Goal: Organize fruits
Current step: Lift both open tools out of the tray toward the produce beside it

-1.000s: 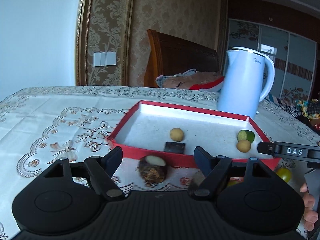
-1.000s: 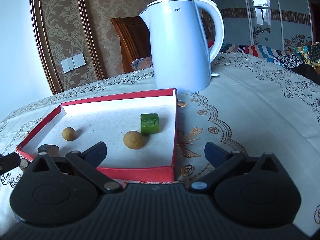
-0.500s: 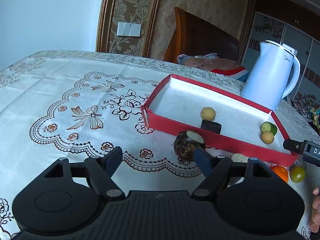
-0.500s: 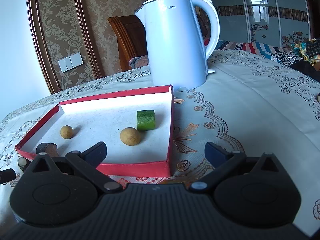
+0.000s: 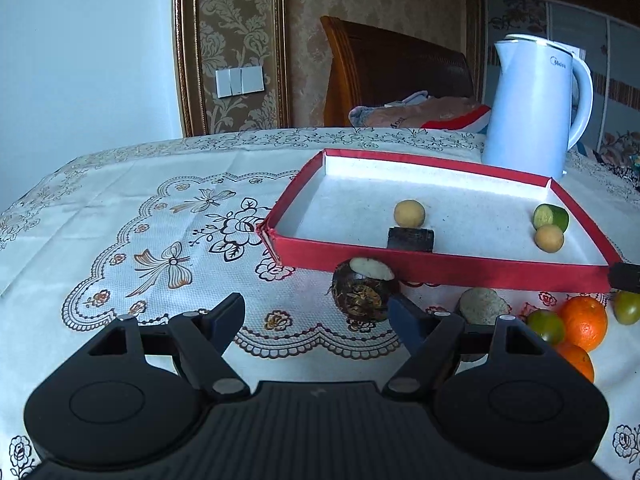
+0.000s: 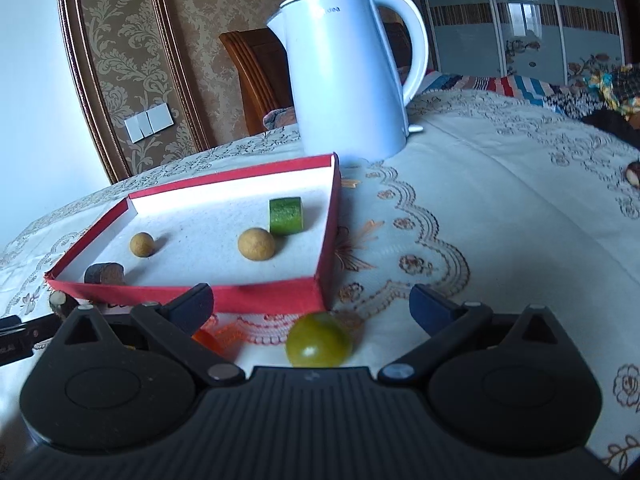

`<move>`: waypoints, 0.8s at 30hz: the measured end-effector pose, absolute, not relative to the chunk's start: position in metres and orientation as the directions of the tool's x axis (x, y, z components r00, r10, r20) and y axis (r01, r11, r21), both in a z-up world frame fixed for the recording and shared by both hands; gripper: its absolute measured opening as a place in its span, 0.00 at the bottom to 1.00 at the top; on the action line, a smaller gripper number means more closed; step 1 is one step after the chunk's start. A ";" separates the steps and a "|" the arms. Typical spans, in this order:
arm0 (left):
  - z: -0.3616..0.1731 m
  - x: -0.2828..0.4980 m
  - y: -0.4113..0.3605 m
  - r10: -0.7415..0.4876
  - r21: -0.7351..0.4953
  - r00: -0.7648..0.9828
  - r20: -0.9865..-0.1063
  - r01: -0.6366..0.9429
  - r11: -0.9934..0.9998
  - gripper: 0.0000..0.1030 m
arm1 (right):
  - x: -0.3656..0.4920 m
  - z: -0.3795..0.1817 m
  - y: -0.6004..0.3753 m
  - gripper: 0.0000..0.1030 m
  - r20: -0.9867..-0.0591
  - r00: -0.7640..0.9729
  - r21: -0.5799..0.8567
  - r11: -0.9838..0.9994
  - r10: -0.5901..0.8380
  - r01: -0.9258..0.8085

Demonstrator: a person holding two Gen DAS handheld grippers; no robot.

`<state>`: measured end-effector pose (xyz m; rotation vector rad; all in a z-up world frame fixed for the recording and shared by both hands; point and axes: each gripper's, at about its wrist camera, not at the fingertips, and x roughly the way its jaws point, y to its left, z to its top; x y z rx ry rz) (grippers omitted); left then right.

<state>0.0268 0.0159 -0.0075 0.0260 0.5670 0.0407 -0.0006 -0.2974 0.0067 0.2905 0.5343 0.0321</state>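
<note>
A red tray (image 5: 440, 270) (image 6: 260, 300) with a white floor holds two tan round fruits (image 5: 409, 213) (image 5: 549, 238), a green cucumber piece (image 5: 551, 217) (image 6: 285, 216) and a dark block (image 5: 411, 239). In front of the tray lie a brown taro (image 5: 362, 290), a pale lump (image 5: 482, 306), oranges (image 5: 583, 322) and green tomatoes (image 5: 546, 326) (image 6: 319, 340). My left gripper (image 5: 316, 312) is open and empty, with the taro near its right finger. My right gripper (image 6: 312, 304) is open and empty, with a green tomato between its fingers.
A white electric kettle (image 5: 536, 108) (image 6: 348, 76) stands behind the tray's far right corner. A patterned tablecloth (image 5: 160, 232) covers the table. A wooden chair (image 5: 384, 76) with a cushion stands behind the table.
Both grippers have pulled back from the tray. The oranges and green tomatoes in front of the tray have come into view. Both grippers stay open.
</note>
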 end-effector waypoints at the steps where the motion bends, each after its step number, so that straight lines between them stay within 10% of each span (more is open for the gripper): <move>1: -0.008 0.031 0.016 0.046 0.036 0.835 -0.548 -0.032 0.999 0.76 | -0.003 0.006 -0.302 1.00 -0.487 0.867 0.306 0.951 0.110 0.052; 24: -0.022 0.060 0.014 0.057 0.051 0.800 -0.598 -0.034 0.998 0.85 | -0.019 0.004 -0.328 1.00 -0.479 0.869 0.380 0.921 0.120 0.082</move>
